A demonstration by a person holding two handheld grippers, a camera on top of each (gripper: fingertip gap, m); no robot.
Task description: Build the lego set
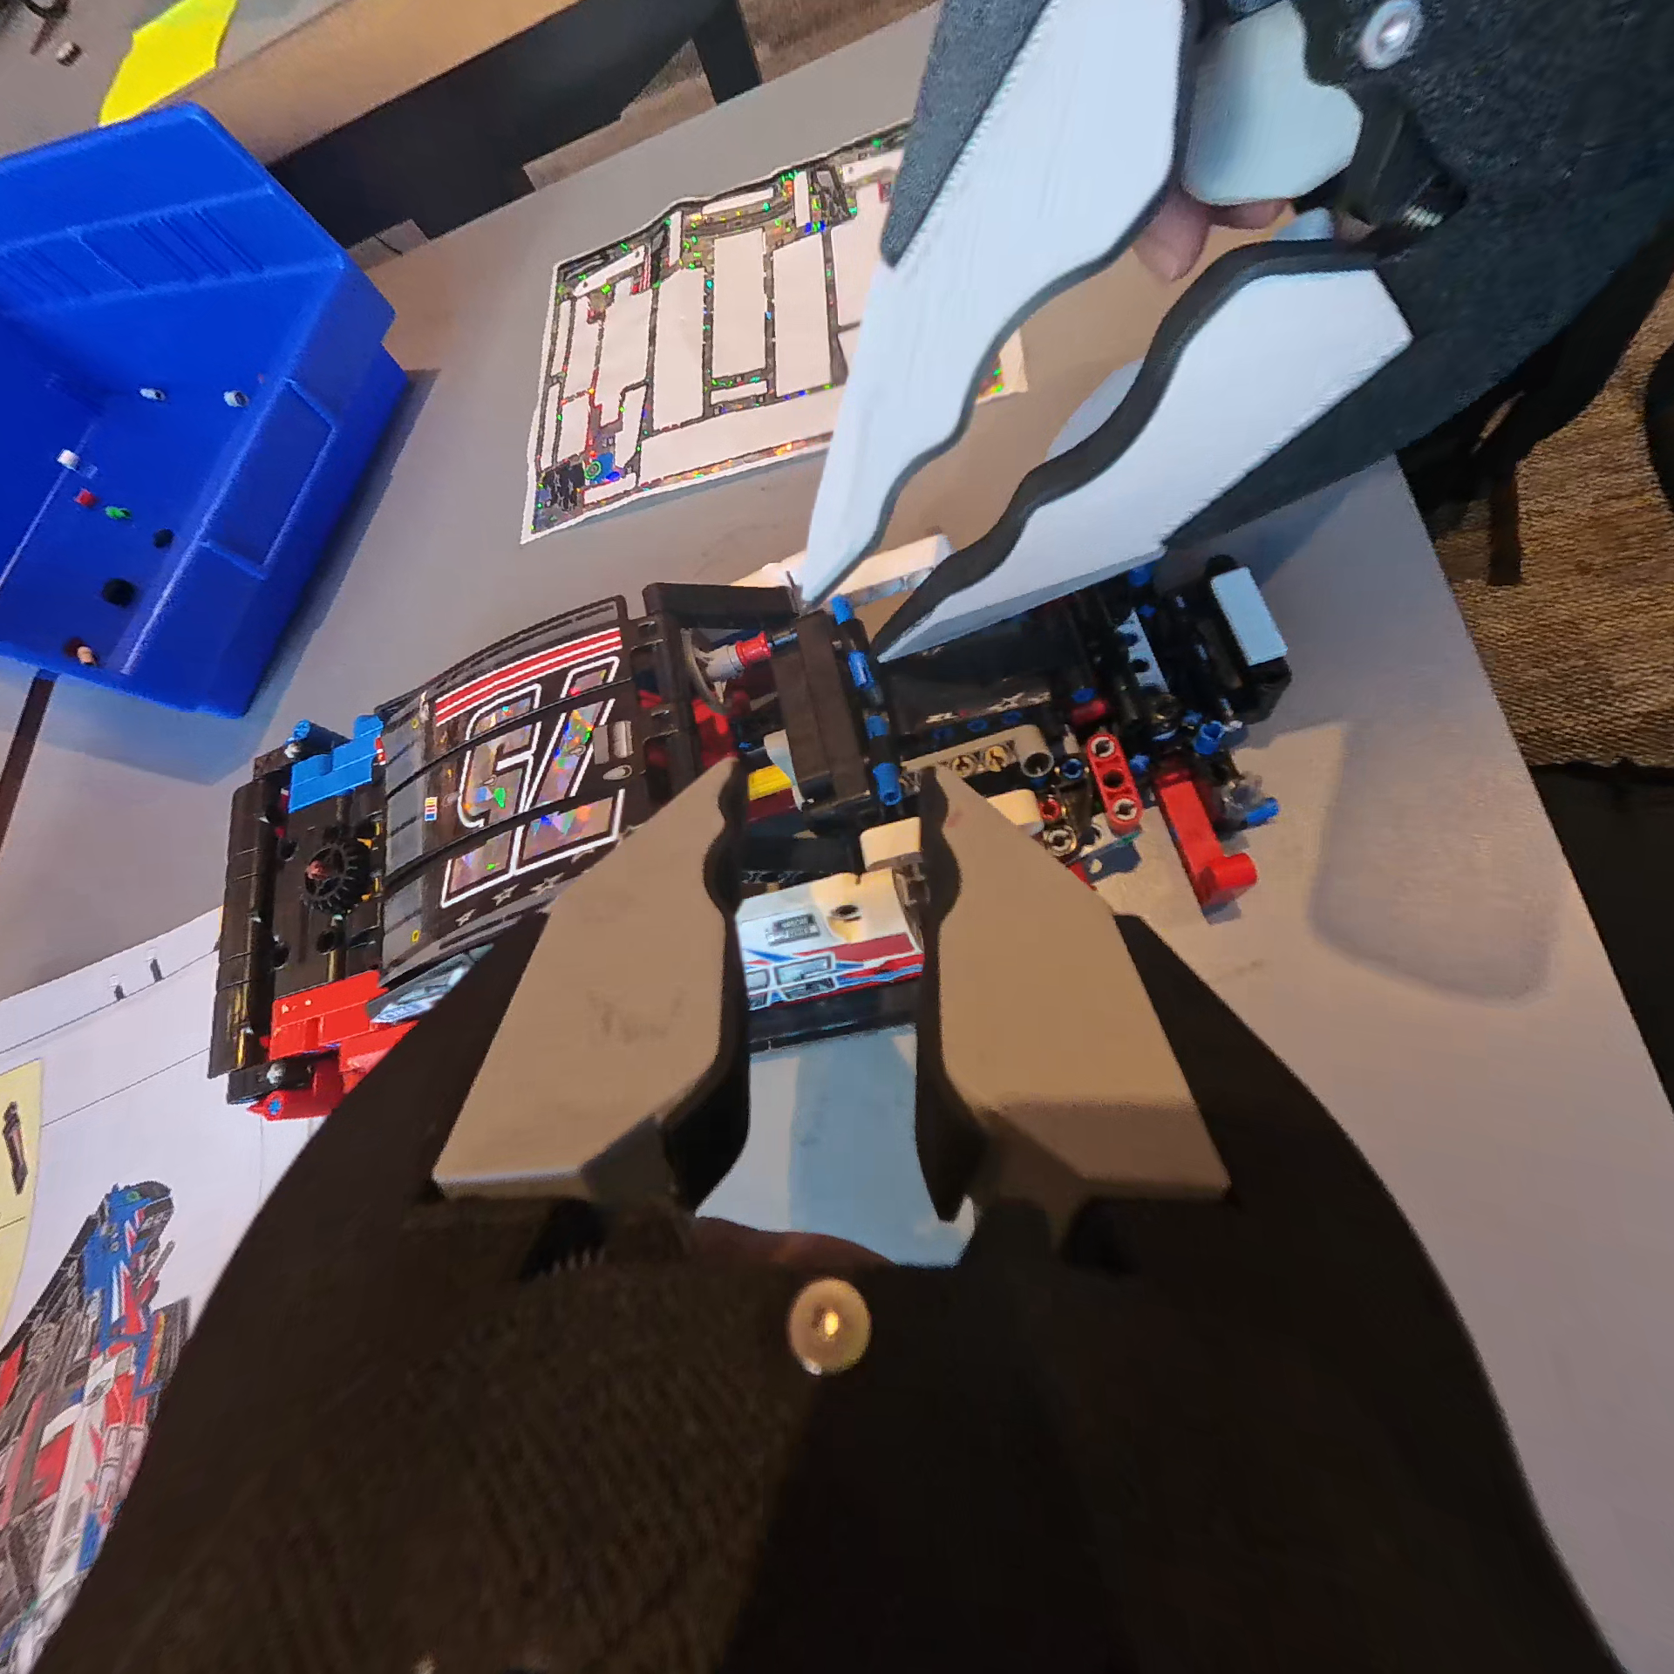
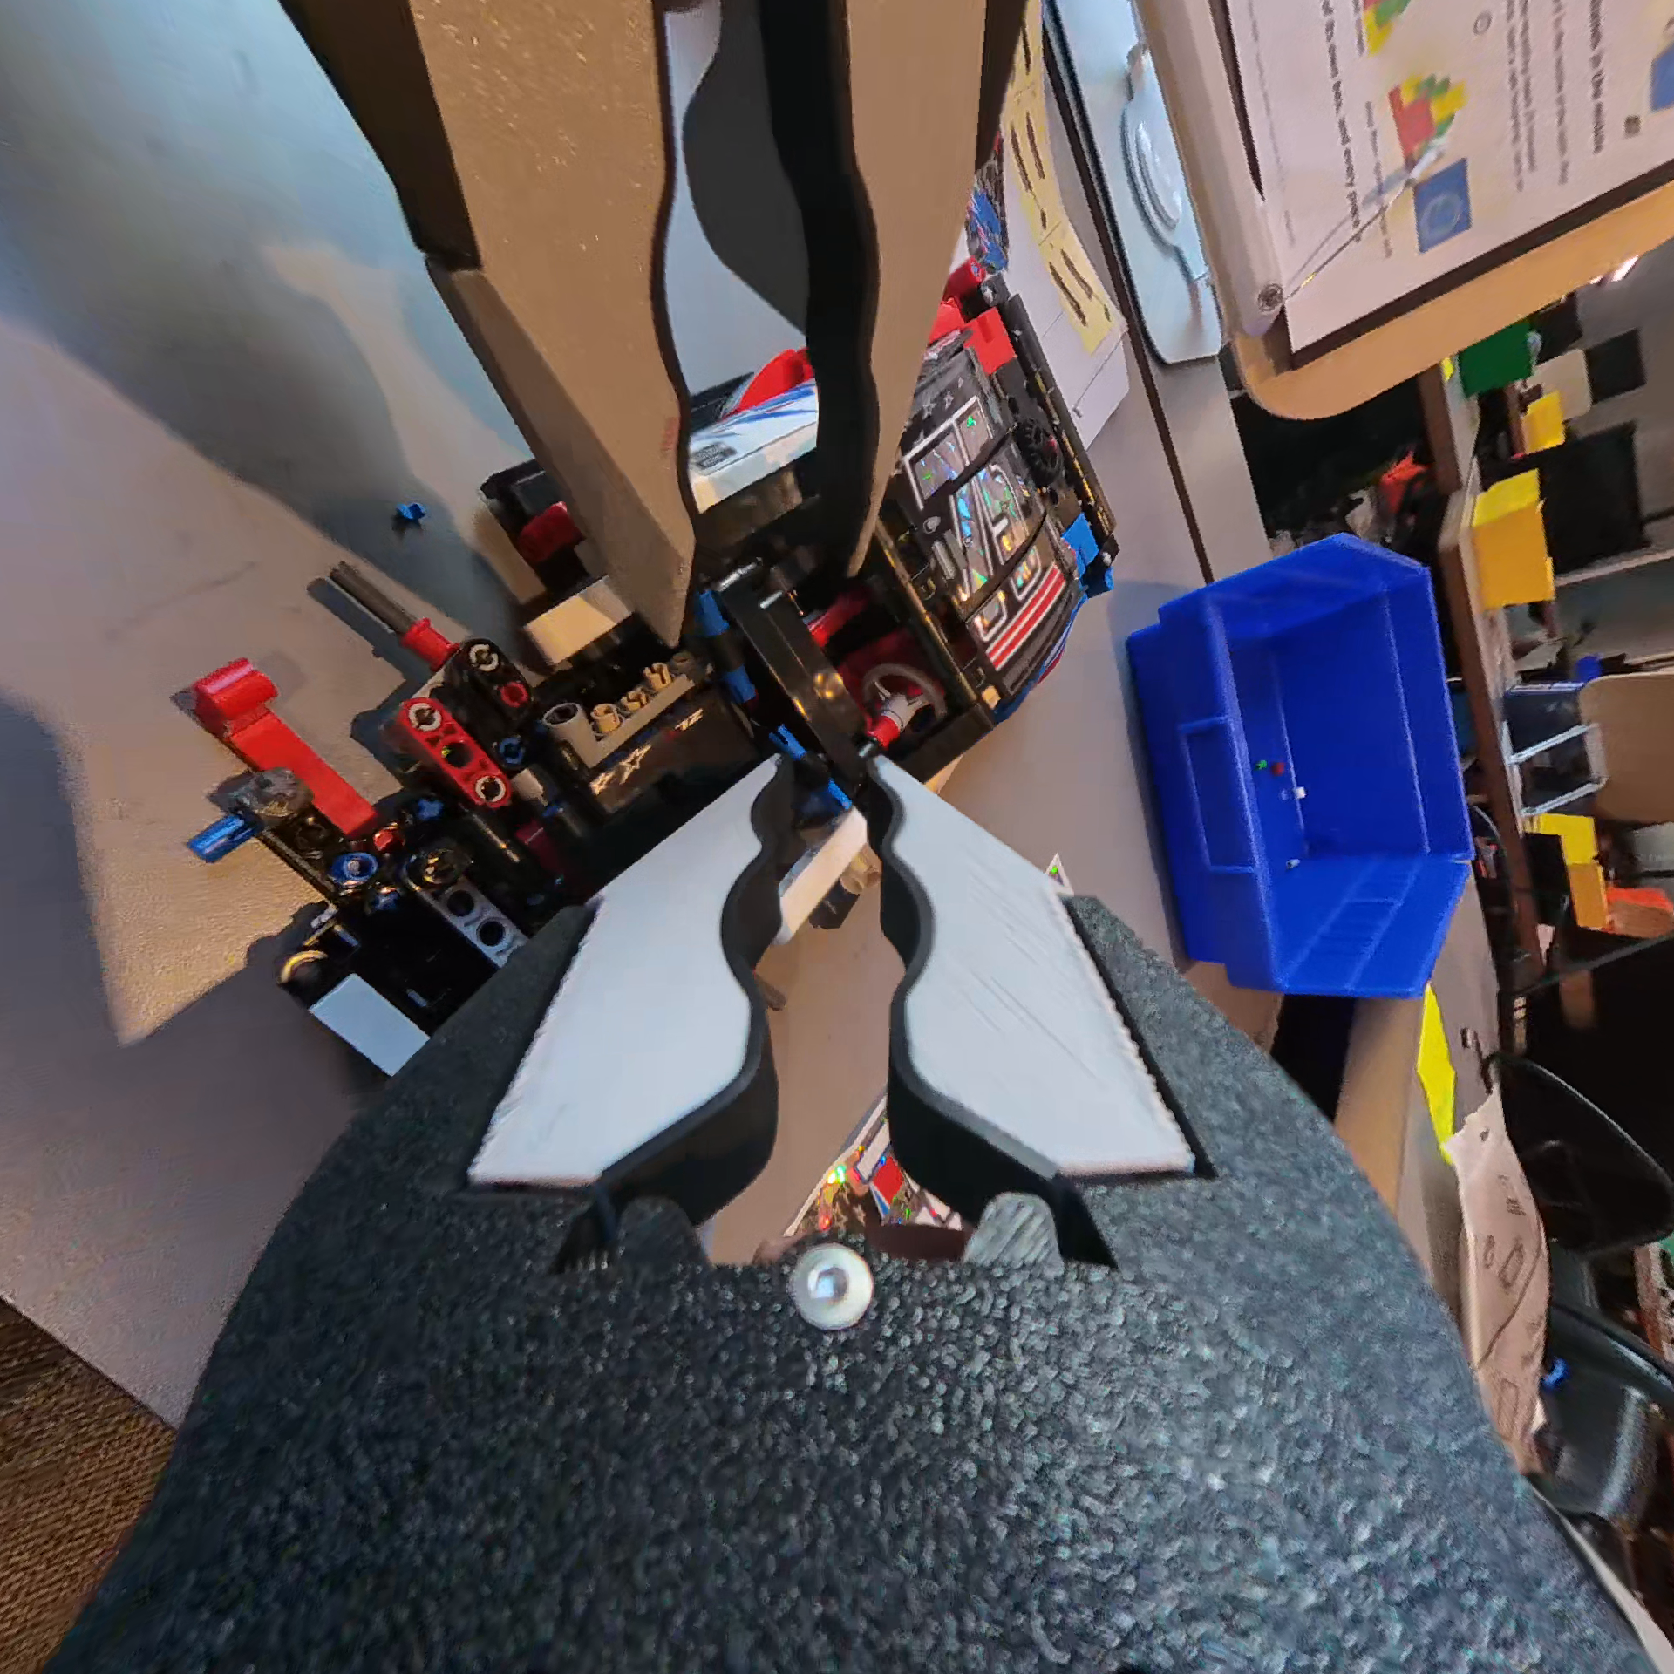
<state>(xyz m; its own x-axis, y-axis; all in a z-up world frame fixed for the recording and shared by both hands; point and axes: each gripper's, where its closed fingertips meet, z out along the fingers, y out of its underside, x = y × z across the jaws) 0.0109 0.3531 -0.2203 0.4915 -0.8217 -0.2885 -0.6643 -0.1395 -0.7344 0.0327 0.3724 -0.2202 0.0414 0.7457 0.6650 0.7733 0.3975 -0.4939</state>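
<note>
A black lego car point(image 1: 507, 770) with holographic stickers lies on the grey table point(image 1: 1359, 1178); its rear is an open chassis with red and blue parts. My left gripper point(image 1: 833, 779), with grey fingers, straddles the car's middle and is shut on it. My right gripper point(image 2: 826, 768), with white fingers, comes in from the far side. Its tips are closed on the end of an upright black frame piece point(image 2: 797, 675) with blue pins at the cabin. The right gripper also shows in the left wrist view point(image 1: 844, 620), and the left gripper in the right wrist view point(image 2: 770, 593).
A blue bin point(image 1: 172, 408) holding a few small parts stands left of the car. A used sticker sheet point(image 1: 707, 344) lies behind the car, and an instruction booklet point(image 1: 91, 1268) at the near left. A loose blue pin point(image 2: 409, 512) lies on the table. The table edge and carpet are at the right. My two grippers' fingertips are within a few centimetres of each other.
</note>
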